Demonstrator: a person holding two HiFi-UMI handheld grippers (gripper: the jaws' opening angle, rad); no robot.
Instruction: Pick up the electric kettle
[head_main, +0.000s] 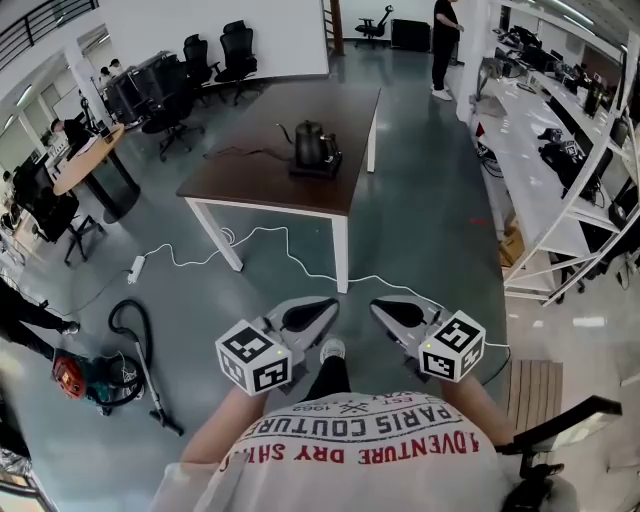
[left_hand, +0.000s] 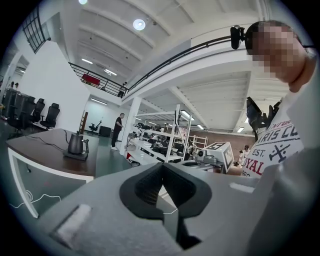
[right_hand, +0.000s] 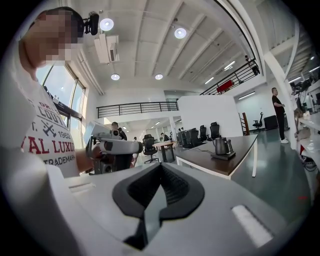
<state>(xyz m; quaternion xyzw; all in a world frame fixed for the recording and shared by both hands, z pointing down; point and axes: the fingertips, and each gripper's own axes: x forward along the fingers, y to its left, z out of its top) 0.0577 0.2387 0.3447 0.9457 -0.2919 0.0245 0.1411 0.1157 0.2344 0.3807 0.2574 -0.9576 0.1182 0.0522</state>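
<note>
A dark gooseneck electric kettle (head_main: 310, 146) stands on its black base on the brown table (head_main: 260, 180), well ahead of me. It also shows far off in the left gripper view as kettle (left_hand: 75, 143) and in the right gripper view as kettle (right_hand: 222, 146). My left gripper (head_main: 318, 312) and right gripper (head_main: 388, 311) are held close to my chest, above the floor, their tips turned toward each other. Both are shut with nothing between the jaws. Each gripper's camera shows the other: right gripper (left_hand: 212, 156), left gripper (right_hand: 117, 146).
A white cable (head_main: 270, 240) trails over the floor before the table. A vacuum cleaner (head_main: 110, 375) lies at the left. White shelving (head_main: 560, 170) lines the right side. Office chairs (head_main: 205, 65) and a round desk stand at the back left; a person (head_main: 445, 45) stands far back.
</note>
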